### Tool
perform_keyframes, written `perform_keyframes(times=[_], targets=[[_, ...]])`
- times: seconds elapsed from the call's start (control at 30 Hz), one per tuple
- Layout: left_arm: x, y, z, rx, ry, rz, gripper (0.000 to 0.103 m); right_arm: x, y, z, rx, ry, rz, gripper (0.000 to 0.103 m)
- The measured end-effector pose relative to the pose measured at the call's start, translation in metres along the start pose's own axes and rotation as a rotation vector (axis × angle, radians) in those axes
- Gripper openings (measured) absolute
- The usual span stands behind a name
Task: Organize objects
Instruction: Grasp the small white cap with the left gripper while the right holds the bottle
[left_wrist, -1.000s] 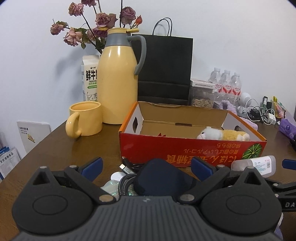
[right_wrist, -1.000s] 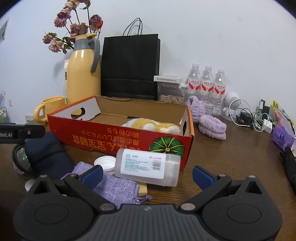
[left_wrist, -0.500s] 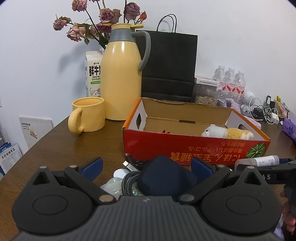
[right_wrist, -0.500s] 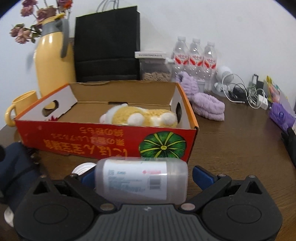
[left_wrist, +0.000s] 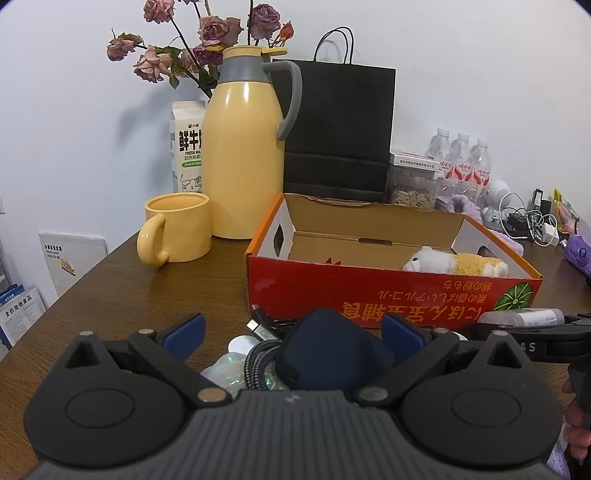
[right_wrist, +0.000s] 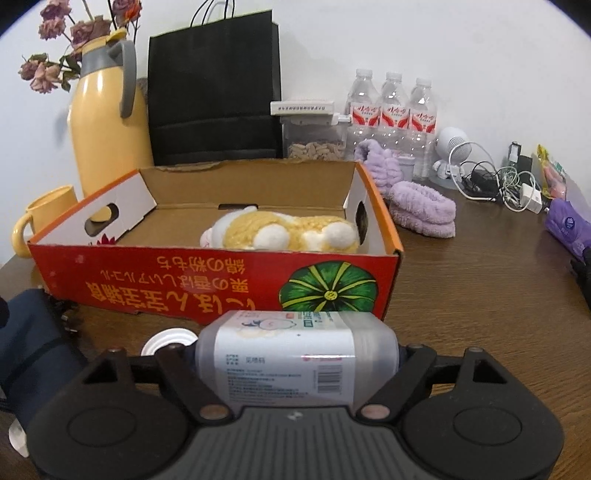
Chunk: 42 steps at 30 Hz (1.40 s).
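Observation:
A red cardboard box (right_wrist: 207, 284) stands open on the brown table with a yellow-and-white plush toy (right_wrist: 284, 230) inside. In front of it, a clear bottle with a white label (right_wrist: 295, 354) lies sideways between the fingers of my right gripper (right_wrist: 295, 350). The jaws are closing and the fingers touch both ends of the bottle. My left gripper (left_wrist: 293, 330) is open, with a dark blue pouch (left_wrist: 332, 354) lying between its fingers and no pad pressing on it. The bottle (left_wrist: 521, 317) also shows at the right of the left wrist view.
A braided cable (left_wrist: 258, 356) and a white lid (right_wrist: 168, 341) lie by the pouch. Behind the box stand a yellow thermos (left_wrist: 240, 162), yellow mug (left_wrist: 177, 229), black paper bag (left_wrist: 340, 133) and water bottles (right_wrist: 391, 110). Purple slippers (right_wrist: 421, 210) and tangled chargers (right_wrist: 495, 184) lie to the right.
My right gripper came forward and down onto the bottle, and its jaws narrowed until the blue pads vanished behind the bottle's ends. The left gripper stayed over the pouch.

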<state>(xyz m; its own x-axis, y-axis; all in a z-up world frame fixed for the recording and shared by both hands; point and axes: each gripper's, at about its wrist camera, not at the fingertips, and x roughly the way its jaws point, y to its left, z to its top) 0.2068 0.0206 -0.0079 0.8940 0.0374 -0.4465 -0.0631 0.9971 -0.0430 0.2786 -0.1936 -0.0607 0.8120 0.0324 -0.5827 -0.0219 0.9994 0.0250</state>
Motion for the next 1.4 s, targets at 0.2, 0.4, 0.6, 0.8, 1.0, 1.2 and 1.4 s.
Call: perform_keyframes(times=[0.2,0.4,0.6,0.8,1.0,1.2,1.4], targets=[[0.0,0.001,0.0,0.0,0.0,0.0,0.103,-0.019,-0.003,-0.002,-0.003,-0.081,0.008,0.081],[0.0,0.003,0.0,-0.006,0.0,0.004,0.103,-0.048,-0.011,-0.006,0.006,-0.201,0.021,0.081],[0.002,0.003,-0.001,-0.001,0.002,0.006,0.103,-0.07,-0.016,-0.014,0.008,-0.275,0.035,0.081],[0.005,0.003,-0.001,-0.003,0.001,0.021,0.103,-0.079,-0.017,-0.016,0.005,-0.304,0.057,0.081],[0.011,0.007,-0.001,-0.019,0.02,0.044,0.103,-0.082,-0.015,-0.018,0.0,-0.308,0.069,0.081],[0.011,0.013,-0.001,-0.043,0.021,0.039,0.103,-0.084,-0.013,-0.02,-0.009,-0.309,0.081,0.081],[0.01,0.005,-0.005,-0.016,0.027,0.016,0.103,-0.085,-0.014,-0.02,-0.005,-0.308,0.088,0.081]])
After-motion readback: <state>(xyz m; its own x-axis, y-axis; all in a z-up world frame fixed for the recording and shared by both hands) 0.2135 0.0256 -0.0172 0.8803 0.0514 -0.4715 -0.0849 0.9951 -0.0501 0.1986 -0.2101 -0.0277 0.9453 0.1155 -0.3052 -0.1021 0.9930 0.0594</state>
